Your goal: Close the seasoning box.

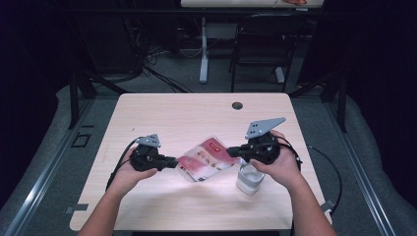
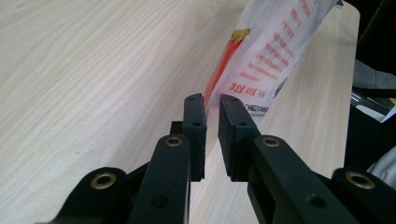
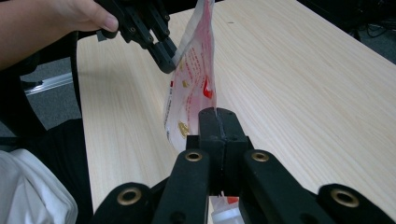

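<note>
The red-and-white packet hangs above the table between both grippers — right gripper clenched on one edge, left gripper with jaws narrowly apart around the opposite edge

Overhead view and claw close-ups share the packet.
</note>
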`<act>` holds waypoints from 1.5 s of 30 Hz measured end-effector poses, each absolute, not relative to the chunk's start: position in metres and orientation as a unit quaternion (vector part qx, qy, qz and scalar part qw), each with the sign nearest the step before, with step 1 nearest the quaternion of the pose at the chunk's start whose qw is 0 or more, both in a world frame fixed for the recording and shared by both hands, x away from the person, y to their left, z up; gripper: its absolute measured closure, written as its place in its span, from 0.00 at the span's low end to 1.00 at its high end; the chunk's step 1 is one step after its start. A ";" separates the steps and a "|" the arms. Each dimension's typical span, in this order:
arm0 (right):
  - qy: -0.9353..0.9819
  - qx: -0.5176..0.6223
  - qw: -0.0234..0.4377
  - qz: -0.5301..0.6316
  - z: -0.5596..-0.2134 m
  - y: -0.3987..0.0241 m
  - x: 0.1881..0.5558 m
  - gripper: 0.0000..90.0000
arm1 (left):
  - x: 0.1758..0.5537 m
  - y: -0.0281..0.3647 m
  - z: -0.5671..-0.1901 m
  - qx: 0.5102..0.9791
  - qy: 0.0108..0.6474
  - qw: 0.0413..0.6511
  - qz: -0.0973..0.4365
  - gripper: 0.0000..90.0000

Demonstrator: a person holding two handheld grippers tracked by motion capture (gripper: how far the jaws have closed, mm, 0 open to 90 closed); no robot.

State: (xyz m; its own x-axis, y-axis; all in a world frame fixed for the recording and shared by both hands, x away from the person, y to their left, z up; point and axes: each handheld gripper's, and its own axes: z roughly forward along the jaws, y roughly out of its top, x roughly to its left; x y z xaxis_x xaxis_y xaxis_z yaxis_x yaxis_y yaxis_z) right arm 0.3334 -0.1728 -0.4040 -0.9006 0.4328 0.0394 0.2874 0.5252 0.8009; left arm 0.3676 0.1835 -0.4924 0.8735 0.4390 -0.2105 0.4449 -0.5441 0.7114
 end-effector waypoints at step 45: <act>0.877 0.189 0.063 0.438 -0.411 -0.147 0.339 0.98 | 0.366 0.182 -0.515 0.879 0.268 0.393 -0.024 0.83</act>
State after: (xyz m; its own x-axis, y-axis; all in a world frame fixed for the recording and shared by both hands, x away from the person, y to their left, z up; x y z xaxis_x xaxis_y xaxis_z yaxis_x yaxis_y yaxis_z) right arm 0.3394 -0.1474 -0.4108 -0.9209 0.3858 0.0551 0.2759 0.5455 0.7914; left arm 0.3658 0.1820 -0.5153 0.8548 0.4533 -0.2526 0.4904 -0.5465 0.6789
